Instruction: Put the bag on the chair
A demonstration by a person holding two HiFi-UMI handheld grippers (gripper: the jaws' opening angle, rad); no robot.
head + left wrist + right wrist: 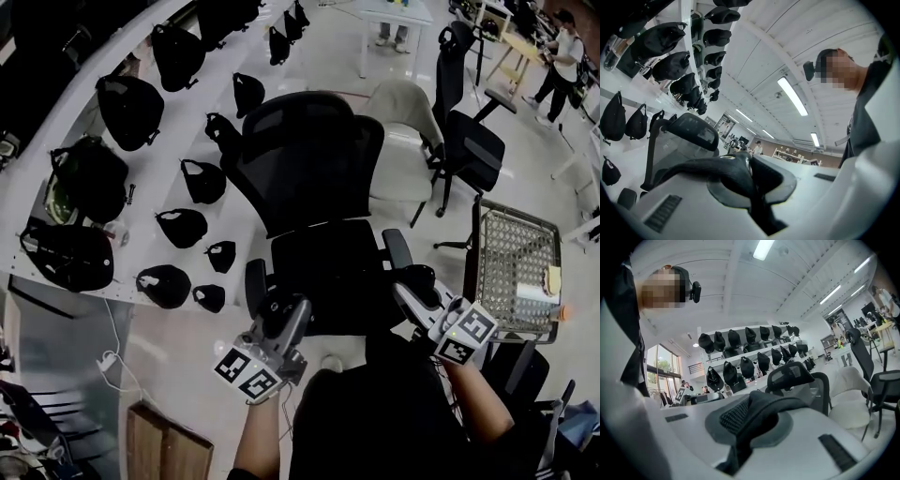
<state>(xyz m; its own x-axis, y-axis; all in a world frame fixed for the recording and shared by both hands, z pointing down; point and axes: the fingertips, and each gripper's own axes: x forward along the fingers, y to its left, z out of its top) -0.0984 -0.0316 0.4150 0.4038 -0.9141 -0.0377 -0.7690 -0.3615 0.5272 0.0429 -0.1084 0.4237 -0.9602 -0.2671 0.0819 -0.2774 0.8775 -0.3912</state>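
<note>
Bag shelves (180, 105) — left gripper (293, 313) pinches strap (734, 178).

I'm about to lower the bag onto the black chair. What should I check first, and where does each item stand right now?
1. Left claw shut on a bag strap: ok.
2. Right claw shut on the padded strap: ok.
3. Chair seat has nothing lying on it: ok.
4. Seat sits just ahead of both claws, backrest on the far side: ok.
5. Rest of the bag hangs free of the armrests: cannot tell; below the claws it blends with dark clothing.
</note>
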